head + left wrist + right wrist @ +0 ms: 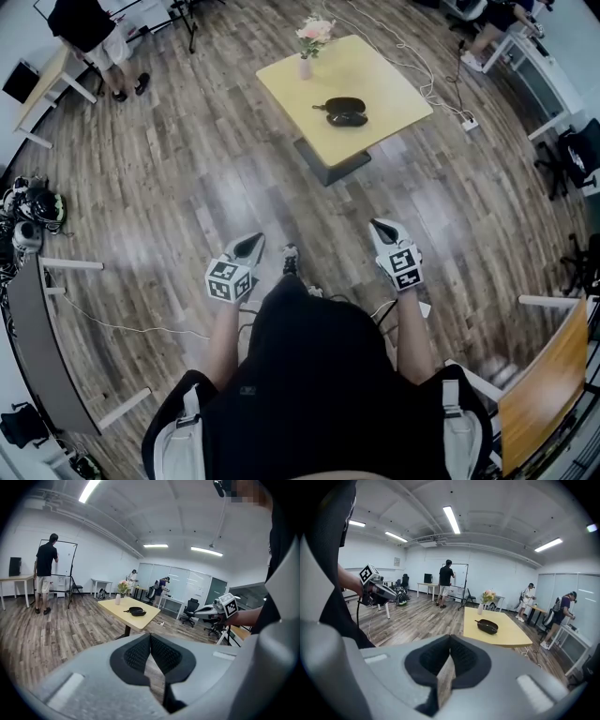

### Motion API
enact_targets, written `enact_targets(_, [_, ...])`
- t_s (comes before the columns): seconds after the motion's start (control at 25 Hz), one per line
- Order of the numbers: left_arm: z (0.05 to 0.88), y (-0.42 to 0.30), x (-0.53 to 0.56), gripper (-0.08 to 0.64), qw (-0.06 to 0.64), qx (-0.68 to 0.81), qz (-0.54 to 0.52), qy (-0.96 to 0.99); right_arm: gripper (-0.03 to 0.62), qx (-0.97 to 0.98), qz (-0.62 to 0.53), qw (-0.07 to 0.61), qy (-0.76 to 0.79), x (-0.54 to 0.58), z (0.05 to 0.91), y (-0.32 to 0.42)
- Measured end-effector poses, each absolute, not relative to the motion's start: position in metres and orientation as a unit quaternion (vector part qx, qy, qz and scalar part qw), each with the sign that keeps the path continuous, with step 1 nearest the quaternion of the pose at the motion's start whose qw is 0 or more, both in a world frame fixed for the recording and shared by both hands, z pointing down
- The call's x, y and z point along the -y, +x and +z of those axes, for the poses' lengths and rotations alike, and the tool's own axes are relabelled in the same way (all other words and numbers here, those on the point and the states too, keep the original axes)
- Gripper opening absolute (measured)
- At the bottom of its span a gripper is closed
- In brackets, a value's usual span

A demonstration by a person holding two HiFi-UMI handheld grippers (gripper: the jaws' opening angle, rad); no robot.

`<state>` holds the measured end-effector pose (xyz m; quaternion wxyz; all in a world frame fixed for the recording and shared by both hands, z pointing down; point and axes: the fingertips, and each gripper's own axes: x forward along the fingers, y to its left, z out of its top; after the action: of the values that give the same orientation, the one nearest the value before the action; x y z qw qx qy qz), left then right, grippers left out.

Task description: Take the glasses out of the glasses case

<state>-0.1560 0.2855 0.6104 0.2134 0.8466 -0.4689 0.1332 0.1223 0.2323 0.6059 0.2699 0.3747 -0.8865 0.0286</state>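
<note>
A black glasses case (344,112) lies on the yellow table (384,80) far ahead of me, beside a vase of pink flowers (307,47). It looks like two dark oval halves; I cannot make out glasses in it. My left gripper (251,244) and right gripper (381,228) are held in front of my body over the wooden floor, well short of the table, both shut on nothing. The left gripper view shows its jaws (150,635) closed, the case (136,611) beyond. In the right gripper view the jaws (450,637) meet, the case (488,626) ahead.
A person (94,37) stands at a whiteboard far left. A grey desk (28,342) with gear runs along my left, a wooden-backed chair (548,375) is at my right. Cables (122,326) trail on the floor. Office chairs and desks line the right wall.
</note>
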Motion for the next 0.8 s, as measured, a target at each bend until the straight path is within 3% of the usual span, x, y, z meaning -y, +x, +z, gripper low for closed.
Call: enact_targets(0.8, [0.601,-0.163,-0.165,0.011,0.209,0.437,0.136,0.864,0.005,0.876,0.056,0.265,0.400,-0.126,0.608,0.103])
